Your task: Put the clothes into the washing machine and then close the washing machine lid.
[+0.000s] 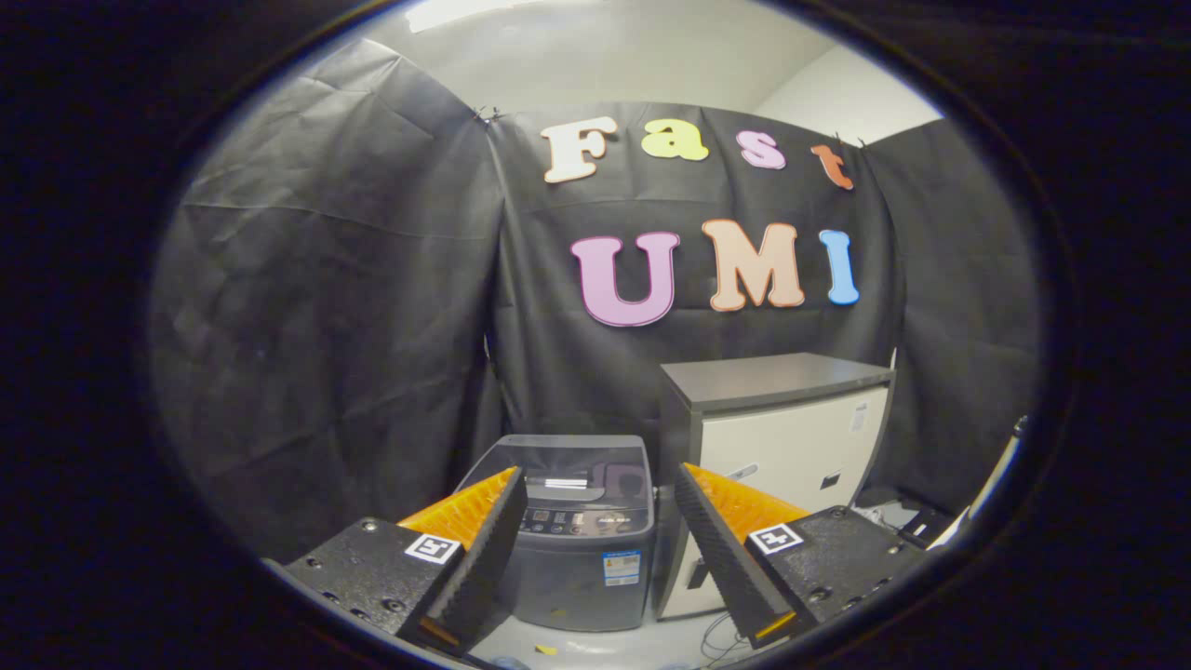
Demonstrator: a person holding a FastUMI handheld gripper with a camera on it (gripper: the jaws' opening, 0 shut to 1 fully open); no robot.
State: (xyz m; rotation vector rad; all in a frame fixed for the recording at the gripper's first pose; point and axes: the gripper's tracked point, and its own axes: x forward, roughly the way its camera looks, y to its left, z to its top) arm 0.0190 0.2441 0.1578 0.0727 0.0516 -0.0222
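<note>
A small grey top-loading washing machine [582, 540] stands on the floor against the black booth wall, some way beyond my fingers and framed between them. Its dark see-through lid [568, 465] lies flat and down over the tub, with a control strip along the front. My gripper [595, 498] is open, its two fingers spread wide with nothing between them. The left finger [488, 549] overlaps the washer's left front corner in the view.
A cream-fronted cabinet [791, 447] with a dark top stands right beside the washer, on its right. Loose cables [716, 637] and small bits lie on the pale floor in front. Dark items sit on the floor at the right near a pale pole [1000, 475].
</note>
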